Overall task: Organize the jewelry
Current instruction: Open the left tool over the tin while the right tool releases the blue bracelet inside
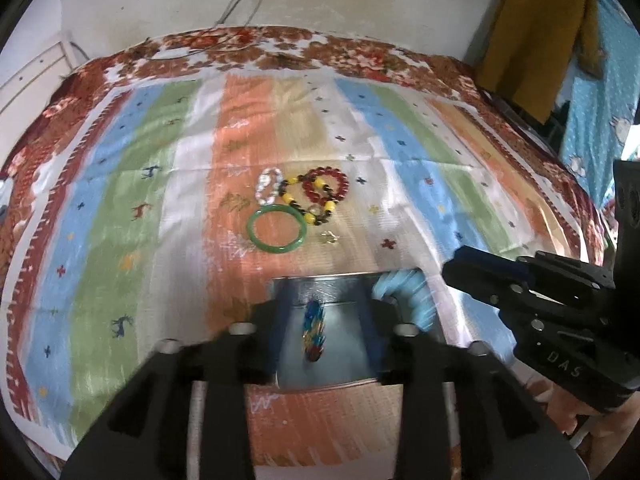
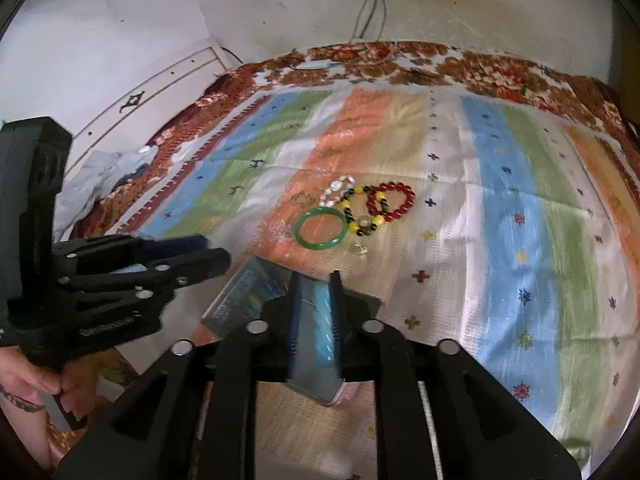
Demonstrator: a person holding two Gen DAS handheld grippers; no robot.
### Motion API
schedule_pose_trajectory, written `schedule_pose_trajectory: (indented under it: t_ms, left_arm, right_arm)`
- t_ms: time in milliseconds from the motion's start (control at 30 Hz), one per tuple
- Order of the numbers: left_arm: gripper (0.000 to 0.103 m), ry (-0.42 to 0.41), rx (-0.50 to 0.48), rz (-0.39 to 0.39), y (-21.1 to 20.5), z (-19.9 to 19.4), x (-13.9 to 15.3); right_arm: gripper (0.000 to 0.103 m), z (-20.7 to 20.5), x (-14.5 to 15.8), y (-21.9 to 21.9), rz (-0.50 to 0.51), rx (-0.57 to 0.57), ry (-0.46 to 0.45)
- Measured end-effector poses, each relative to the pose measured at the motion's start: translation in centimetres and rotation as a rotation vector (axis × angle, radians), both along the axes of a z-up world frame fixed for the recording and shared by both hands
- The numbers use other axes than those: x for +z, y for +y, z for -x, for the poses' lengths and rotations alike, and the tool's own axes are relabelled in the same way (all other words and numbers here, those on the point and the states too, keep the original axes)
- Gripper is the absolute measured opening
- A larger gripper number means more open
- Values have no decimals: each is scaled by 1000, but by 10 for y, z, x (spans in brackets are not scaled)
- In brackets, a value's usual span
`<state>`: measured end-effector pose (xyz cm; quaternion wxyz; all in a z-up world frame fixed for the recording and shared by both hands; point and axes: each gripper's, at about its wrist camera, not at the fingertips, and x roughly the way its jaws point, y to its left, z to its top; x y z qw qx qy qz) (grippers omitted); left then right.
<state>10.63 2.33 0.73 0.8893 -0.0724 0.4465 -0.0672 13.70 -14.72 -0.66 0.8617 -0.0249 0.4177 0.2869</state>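
Striped woven cloth (image 1: pixel 120 200) in bands of orange, cream, blue and green covers the bed, wrinkled flat over a rust-red floral spread (image 1: pixel 360 56) that shows around its edges. Near the middle of the cloth lies a small cluster of jewelry. It includes a smooth, glossy green bangle (image 1: pixel 280 249) and a ring of round red beads (image 1: pixel 345 186). A strand of yellow and black beads (image 1: pixel 289 199) runs between them, touching the bangle and crossing over the red ring. A loop of pale, pearly beads (image 1: pixel 260 190) touches the far end of that strand. A tiny clear, yellowish charm (image 1: pixel 330 237) sits alone, just beside the bangle.

Closer to the cameras rests a shiny, glassy rectangular box (image 1: pixel 344 320) with hard straight edges. A short string of multicoloured beads (image 1: pixel 314 332) lies inside it. A light blue ridged piece (image 1: pixel 404 296) — curved and ribbed like a coil — sits at the box's right side; whether it is in the box or on its rim I cannot tell.

Both tools are matte black plastic with round metal studs. The left gripper (image 1: pixel 326 308) hangs over the box with its jaws narrowly parted and nothing pinched. The right gripper (image 2: pixel 315 284) is just as narrow, with the blue piece seen past its fingers, not clamped. A bare hand (image 2: pixel 24 380) grasps the left tool's handle.
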Motion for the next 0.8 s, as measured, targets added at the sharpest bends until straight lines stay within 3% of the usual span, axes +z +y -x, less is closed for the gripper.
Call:
schedule_pose_trajectory:
  t_ms: [333, 500, 800]
  left_arm:
    - [36, 13, 69, 4, 18, -6, -3]
    - [45, 15, 75, -4, 22, -8, -4]
    - [62, 37, 118, -30, 37, -19, -11]
  right_arm:
    - [41, -9, -3, -5, -5, -25, 14]
    - [52, -16, -5, -10, -14, -45, 20]
    - [58, -26, -13, -10, 21, -52, 34]
